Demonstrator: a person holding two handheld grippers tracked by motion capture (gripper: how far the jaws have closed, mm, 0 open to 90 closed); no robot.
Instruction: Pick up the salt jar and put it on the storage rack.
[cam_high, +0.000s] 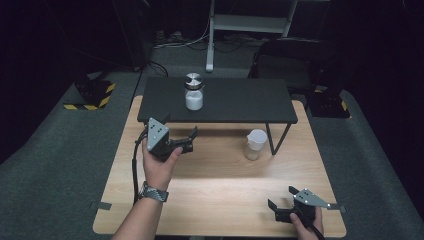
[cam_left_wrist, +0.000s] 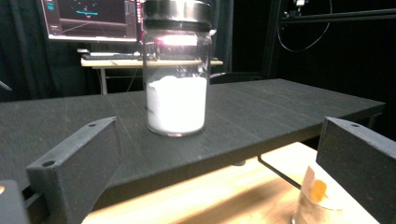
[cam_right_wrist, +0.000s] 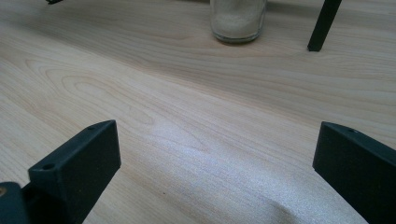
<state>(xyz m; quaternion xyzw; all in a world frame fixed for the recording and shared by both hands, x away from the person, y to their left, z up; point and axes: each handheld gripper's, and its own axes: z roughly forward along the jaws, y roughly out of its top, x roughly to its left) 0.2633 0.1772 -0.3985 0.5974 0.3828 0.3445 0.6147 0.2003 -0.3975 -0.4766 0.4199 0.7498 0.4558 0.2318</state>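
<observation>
Both tongs, left (cam_high: 186, 141) and right (cam_high: 281, 202), spread wide and empty; silver-lidded jar (cam_left_wrist: 176, 70) of white powder, no readable label.

clear glossy glass jar (cam_left_wrist: 176, 84) with shiny metal lid (cam_left_wrist: 176, 14), matt black shelf (cam_left_wrist: 261, 112), smooth pale wood table (cam_right_wrist: 196, 116)

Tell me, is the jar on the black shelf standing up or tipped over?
Standing up. The jar sits flat on the black shelf, metal lid on top, white powder level inside.
</observation>
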